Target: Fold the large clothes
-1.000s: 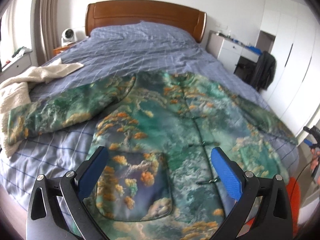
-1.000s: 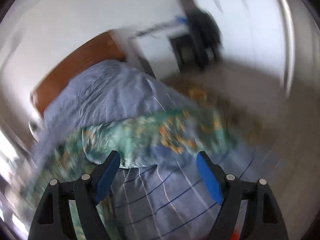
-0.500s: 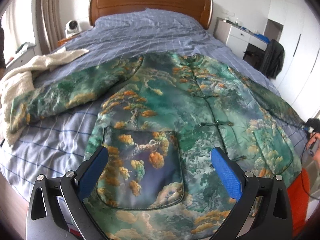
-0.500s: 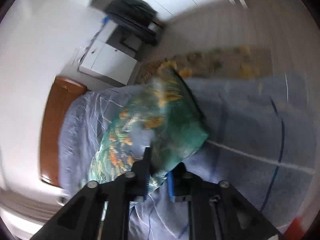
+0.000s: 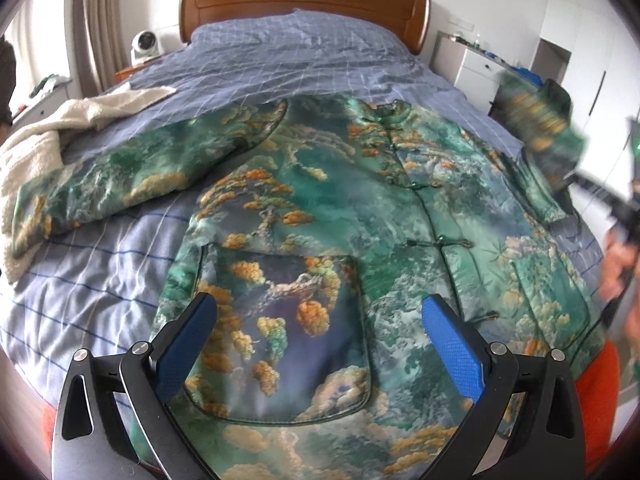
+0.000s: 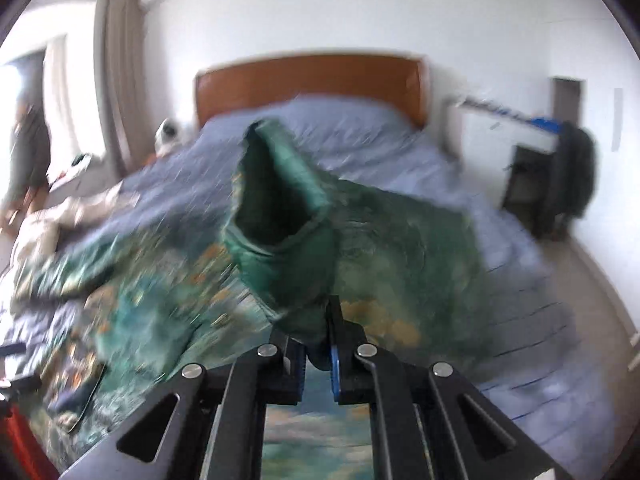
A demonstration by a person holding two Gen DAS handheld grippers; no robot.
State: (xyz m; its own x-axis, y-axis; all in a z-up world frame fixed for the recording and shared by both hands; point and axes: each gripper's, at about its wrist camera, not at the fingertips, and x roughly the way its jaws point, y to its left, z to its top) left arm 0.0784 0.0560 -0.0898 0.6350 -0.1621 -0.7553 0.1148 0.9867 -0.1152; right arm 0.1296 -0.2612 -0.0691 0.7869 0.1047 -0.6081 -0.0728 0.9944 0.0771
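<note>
A green jacket with orange cloud and tree print [image 5: 328,208] lies face up on the bed, its left sleeve [image 5: 120,184] stretched out flat. My left gripper [image 5: 320,328] hangs open over the jacket's lower hem and patch pocket, touching nothing. My right gripper [image 6: 318,344] is shut on the cuff of the right sleeve [image 6: 280,216], which is lifted off the bed with its dark opening facing the camera. In the left wrist view that raised sleeve [image 5: 540,120] shows blurred at the right, with a hand [image 5: 616,268] below it.
A blue checked bedspread [image 5: 280,52] covers the bed, with a wooden headboard [image 5: 304,0] behind. A cream blanket [image 5: 44,136] lies at the left edge. A white cabinet [image 5: 476,68] and a dark garment on a chair [image 6: 572,172] stand right of the bed. A person [image 6: 28,156] stands by the window.
My right gripper shut on the right sleeve's cuff and swung it up off the bed, rolling as it went. My left gripper sank slightly toward the hem and stayed open.
</note>
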